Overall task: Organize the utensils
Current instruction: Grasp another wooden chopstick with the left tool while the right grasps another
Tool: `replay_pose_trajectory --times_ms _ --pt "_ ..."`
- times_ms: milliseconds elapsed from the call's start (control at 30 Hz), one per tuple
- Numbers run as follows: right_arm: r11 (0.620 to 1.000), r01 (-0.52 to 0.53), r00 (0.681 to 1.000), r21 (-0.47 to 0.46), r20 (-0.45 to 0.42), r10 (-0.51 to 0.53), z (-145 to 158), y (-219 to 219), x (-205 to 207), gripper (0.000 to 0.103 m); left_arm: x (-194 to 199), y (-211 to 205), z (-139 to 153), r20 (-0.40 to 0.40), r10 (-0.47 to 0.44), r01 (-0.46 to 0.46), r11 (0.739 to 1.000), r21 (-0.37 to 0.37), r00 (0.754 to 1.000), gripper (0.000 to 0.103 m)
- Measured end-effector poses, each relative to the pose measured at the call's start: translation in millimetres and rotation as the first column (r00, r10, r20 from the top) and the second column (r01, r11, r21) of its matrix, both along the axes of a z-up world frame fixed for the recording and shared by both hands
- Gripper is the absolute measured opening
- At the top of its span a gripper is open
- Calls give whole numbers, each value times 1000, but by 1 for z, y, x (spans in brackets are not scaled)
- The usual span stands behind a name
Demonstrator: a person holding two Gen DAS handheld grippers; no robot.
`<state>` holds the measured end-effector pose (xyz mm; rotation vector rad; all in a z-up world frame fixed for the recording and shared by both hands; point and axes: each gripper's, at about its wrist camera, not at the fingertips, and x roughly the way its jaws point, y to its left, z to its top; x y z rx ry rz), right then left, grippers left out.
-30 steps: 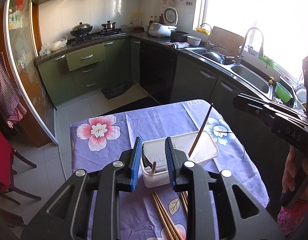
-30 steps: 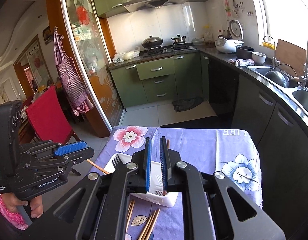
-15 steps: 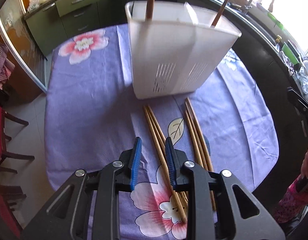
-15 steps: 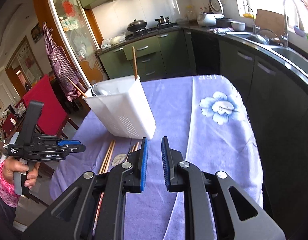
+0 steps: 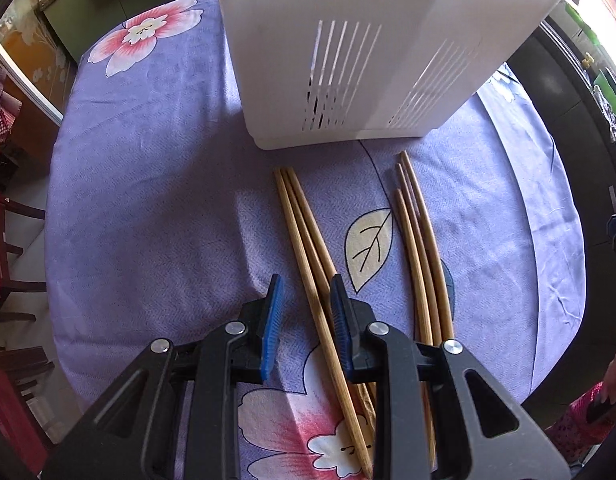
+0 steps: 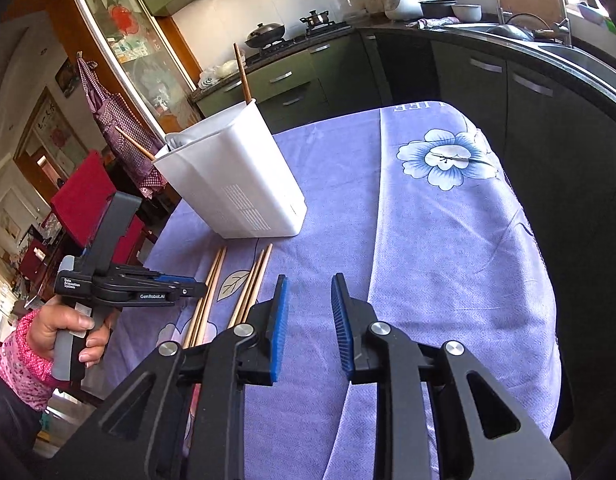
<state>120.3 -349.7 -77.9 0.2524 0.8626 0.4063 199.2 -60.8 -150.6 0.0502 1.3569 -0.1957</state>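
A white slotted utensil holder (image 5: pixel 367 48) stands on the purple flowered tablecloth (image 5: pixel 148 184). In front of it lie two bundles of wooden chopsticks, a left one (image 5: pixel 304 232) and a right one (image 5: pixel 419 248). My left gripper (image 5: pixel 306 292) points down over the left bundle, whose sticks run between the open jaws, close to the right pad. In the right wrist view the holder (image 6: pixel 236 184) has one chopstick (image 6: pixel 242 72) standing in it and another (image 6: pixel 134 143) leaning out. My right gripper (image 6: pixel 308 292) hovers over bare cloth, its jaws opening with nothing between them. A hand holds the left gripper (image 6: pixel 188 286) over the bundles.
The table's rounded edge (image 6: pixel 547 280) drops off at the right toward dark green cabinets (image 6: pixel 487 80) and a sink (image 6: pixel 579 48). A stove with pots (image 6: pixel 292 32) is at the back. A red chair (image 6: pixel 84 196) stands to the left of the table.
Both grippers have dropped toward the table. The left one tipped downward from above the holder to the left chopstick bundle. The right jaws have spread from nearly shut to a clear gap.
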Motion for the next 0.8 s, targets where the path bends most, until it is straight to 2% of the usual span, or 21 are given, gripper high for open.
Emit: replay_pose_trajectory --times_ms 100,333,567,800 --pt "1000 -8 1000 1 0 8 2 4 2 24 2 -1 -4 -6 4 -3 1000 21 1000 23" --pt "1000 -20 1000 7 -13 20 -2 9 8 24 -3 8 4 6 22 -22 1000 -14 1000 23" --pt "999 -38 999 16 -23 38 -4 17 10 24 1 13 -4 -17 32 -32 999 33 999 23" --pt "999 -49 998 -1 -26 49 -5 21 14 24 7 3 -6 -5 28 -28 998 62 1000 23"
